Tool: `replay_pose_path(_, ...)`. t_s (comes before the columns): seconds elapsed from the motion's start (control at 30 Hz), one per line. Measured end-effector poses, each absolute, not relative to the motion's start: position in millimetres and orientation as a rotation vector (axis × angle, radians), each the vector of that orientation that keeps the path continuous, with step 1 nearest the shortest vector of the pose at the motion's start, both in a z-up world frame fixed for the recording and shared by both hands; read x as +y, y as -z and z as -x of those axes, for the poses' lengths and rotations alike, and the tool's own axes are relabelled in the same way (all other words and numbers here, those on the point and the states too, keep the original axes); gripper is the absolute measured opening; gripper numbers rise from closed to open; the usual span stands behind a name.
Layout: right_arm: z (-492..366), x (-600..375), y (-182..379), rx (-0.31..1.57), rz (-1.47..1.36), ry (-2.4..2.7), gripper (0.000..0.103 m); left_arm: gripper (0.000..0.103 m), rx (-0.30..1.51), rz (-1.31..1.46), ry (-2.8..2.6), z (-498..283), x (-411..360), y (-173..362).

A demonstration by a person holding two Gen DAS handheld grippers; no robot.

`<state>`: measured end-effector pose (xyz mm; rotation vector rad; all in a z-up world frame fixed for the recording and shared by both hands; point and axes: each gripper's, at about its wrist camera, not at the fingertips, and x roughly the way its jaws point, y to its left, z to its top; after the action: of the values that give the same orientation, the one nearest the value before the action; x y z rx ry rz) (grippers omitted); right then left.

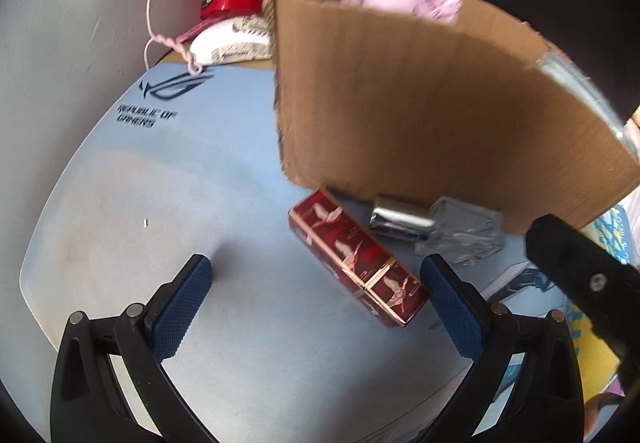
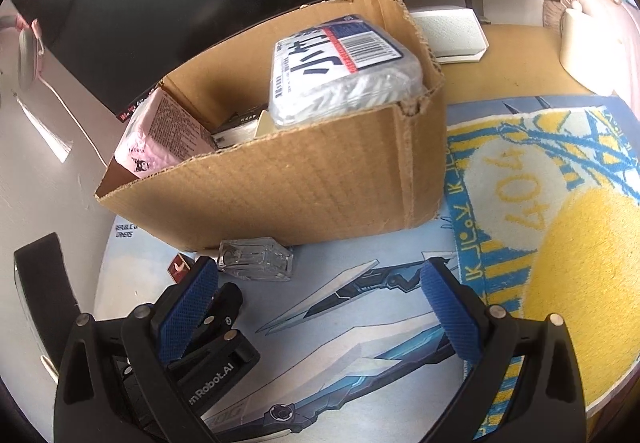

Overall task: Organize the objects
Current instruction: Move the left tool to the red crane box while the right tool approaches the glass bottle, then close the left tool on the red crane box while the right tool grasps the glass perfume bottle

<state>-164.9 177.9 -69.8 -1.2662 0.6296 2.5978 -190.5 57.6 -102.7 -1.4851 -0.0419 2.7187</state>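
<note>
- Pale blue printed mat (image 1: 168, 171) covers my bench, with a white wall on the far left.
- My left gripper (image 1: 316, 283) hovers low, jaws wide, holding nothing; the red lipstick case (image 1: 356, 259) lies on the mat just inside its right pad.
- Just beyond the case, a clear glass bottle (image 1: 460, 231) with a silver cap lies against the near wall of the cardboard box (image 2: 320, 179).
- My right gripper (image 2: 320, 283) is also spread wide and empty, near the bottle.
- Inside the box I see a white wrapped pack (image 2: 344, 67) and a pink pouch (image 2: 152, 139).
- On the right lies a yellow-and-blue towel (image 2: 560, 227).
</note>
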Motion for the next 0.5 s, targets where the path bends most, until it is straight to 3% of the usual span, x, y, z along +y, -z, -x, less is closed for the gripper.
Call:
replay_pose_path(0.13, 169, 162, 70, 0.51, 1.276, -2.619, 0.103, 0.103, 0.005, 1.5, -2.743, 191, 52, 104)
replay_pose_path(0.3, 174, 147, 70, 0.502, 1.258, -2.633, 0.103, 0.101, 0.02, 1.403, -2.802, 187, 39, 104)
replay_pose_path(0.4, 178, 140, 72, 0.497, 1.261, -2.642, 0.103, 0.066, 0.047, 1.317, -2.775, 182, 40, 98)
replay_pose_path(0.43, 181, 137, 73, 0.494, 1.268, -2.645, 0.103, 0.048, 0.048, 1.311, -2.781, 181, 38, 95)
replay_pose_path(0.5, 184, 134, 74, 0.506, 1.268, -2.643, 0.103, 0.032, 0.025, 1.315, -2.794, 180, 32, 94)
